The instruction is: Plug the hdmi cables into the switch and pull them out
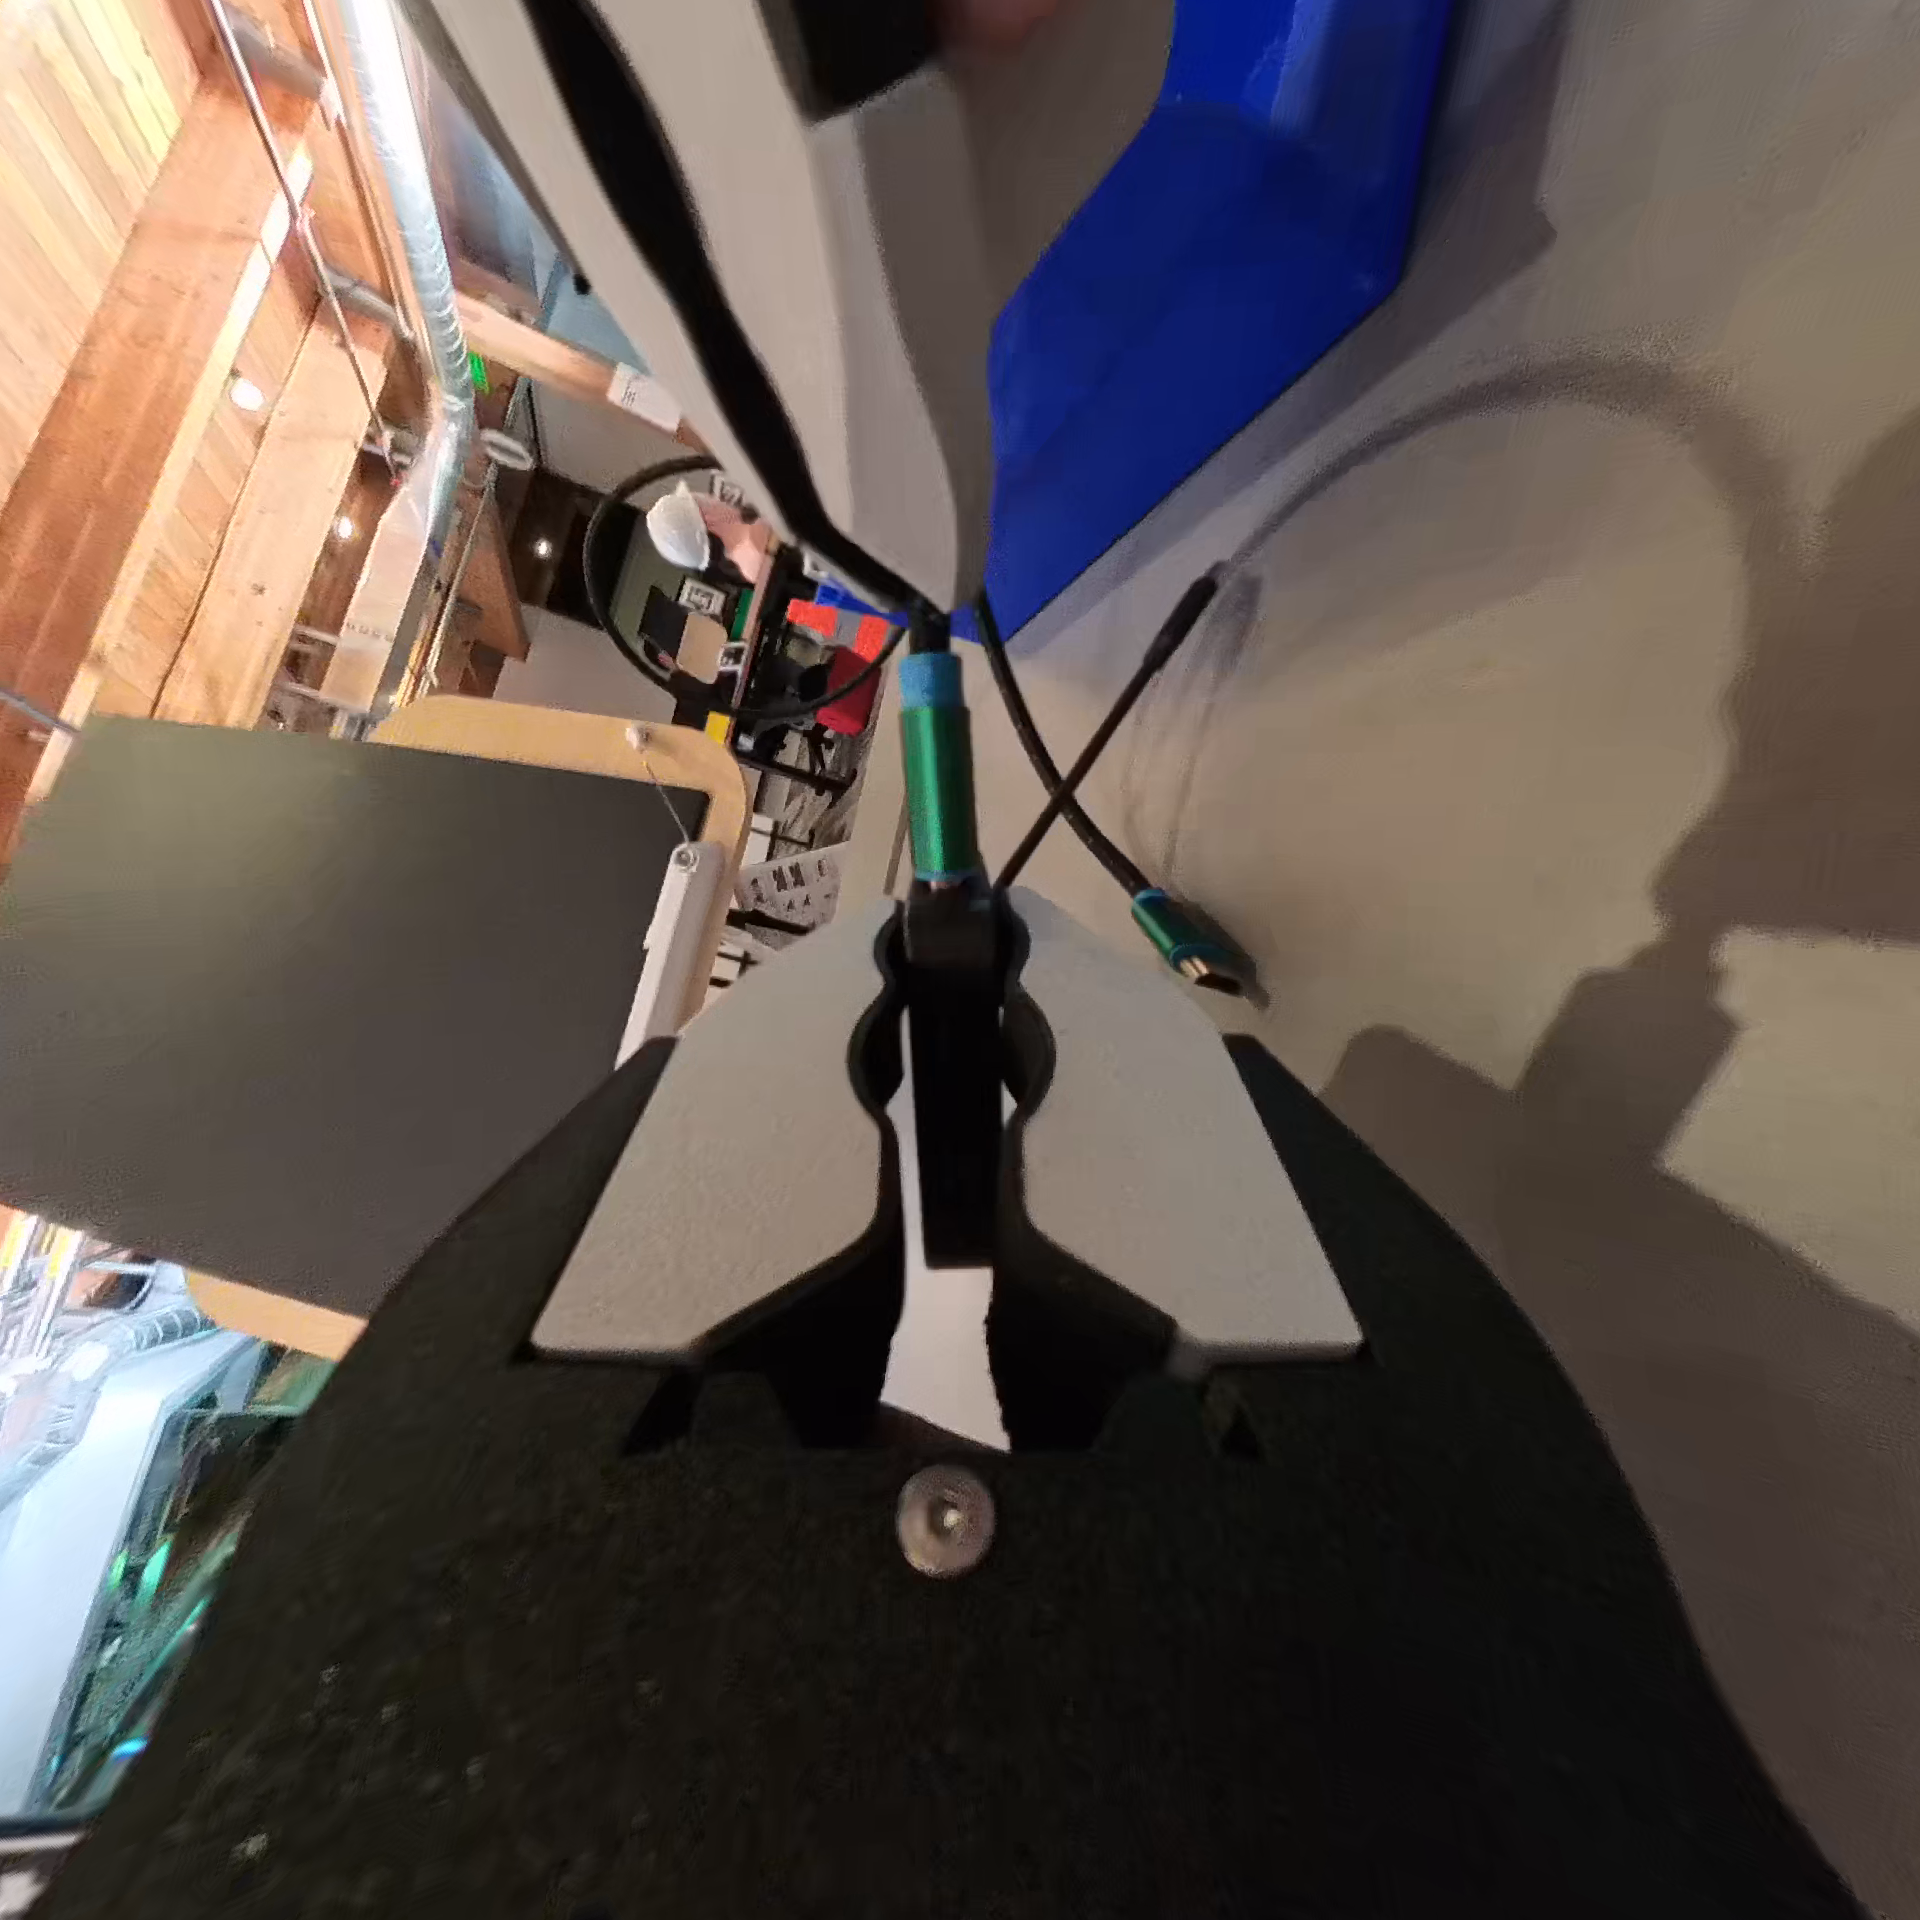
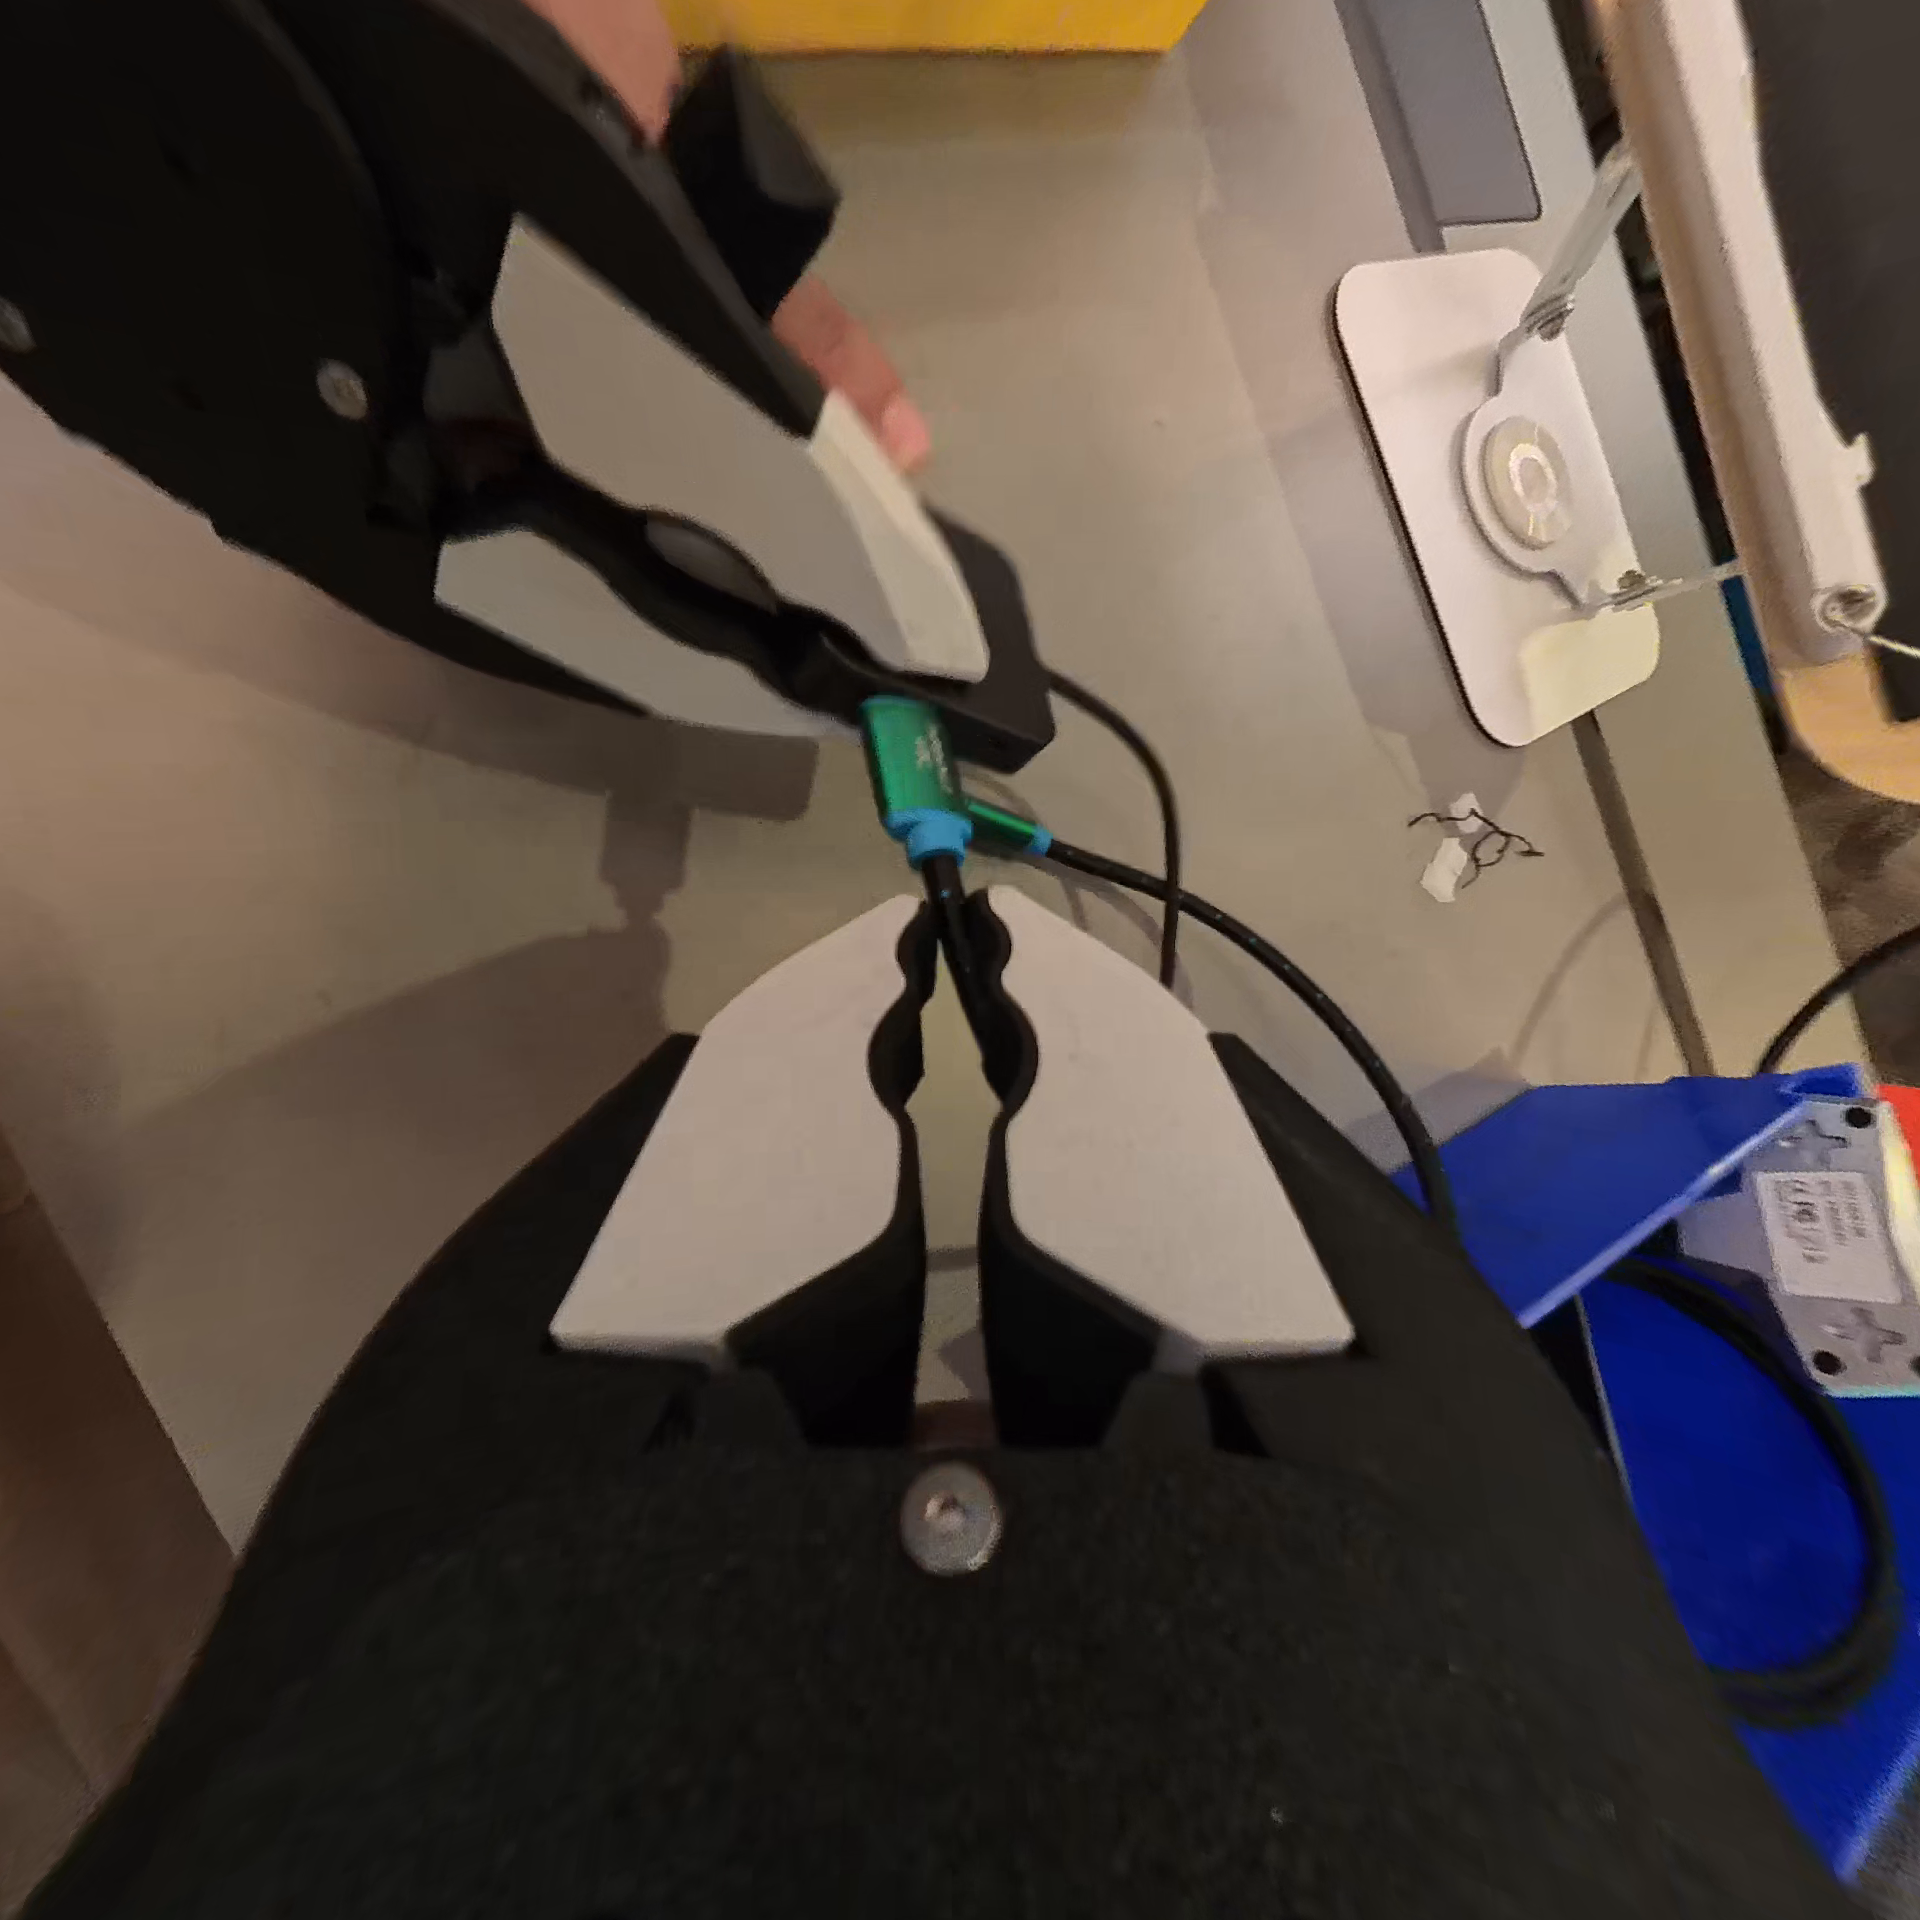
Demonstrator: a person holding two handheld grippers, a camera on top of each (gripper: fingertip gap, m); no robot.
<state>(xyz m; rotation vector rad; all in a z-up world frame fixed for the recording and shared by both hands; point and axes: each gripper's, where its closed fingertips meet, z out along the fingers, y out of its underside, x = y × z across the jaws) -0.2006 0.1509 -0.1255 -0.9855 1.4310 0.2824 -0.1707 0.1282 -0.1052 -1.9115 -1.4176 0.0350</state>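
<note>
Left wrist view shows a grey table [image 1: 1558, 727] and wooden walls behind. The left gripper [image 1: 948, 935] is pinched on the black switch [image 1: 951, 1091]. A green HDMI plug [image 1: 935, 784] points straight into the switch. The right gripper [image 2: 951, 914] is squeezed nearly closed on that plug's black cable [image 2: 961, 956]. Beside the switch lies another green plug [image 1: 1195, 940].

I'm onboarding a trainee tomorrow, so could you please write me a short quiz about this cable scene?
1. True or false: the left tool holds the black switch.
2. The right tool grips: A) a green plug's shell, B) the cable behind a plug, C) the blue bin.
3. How many green plugs are visible?
Key: 1 true. 2 B. 3 two: one at the switch, one loose on the table.
</note>
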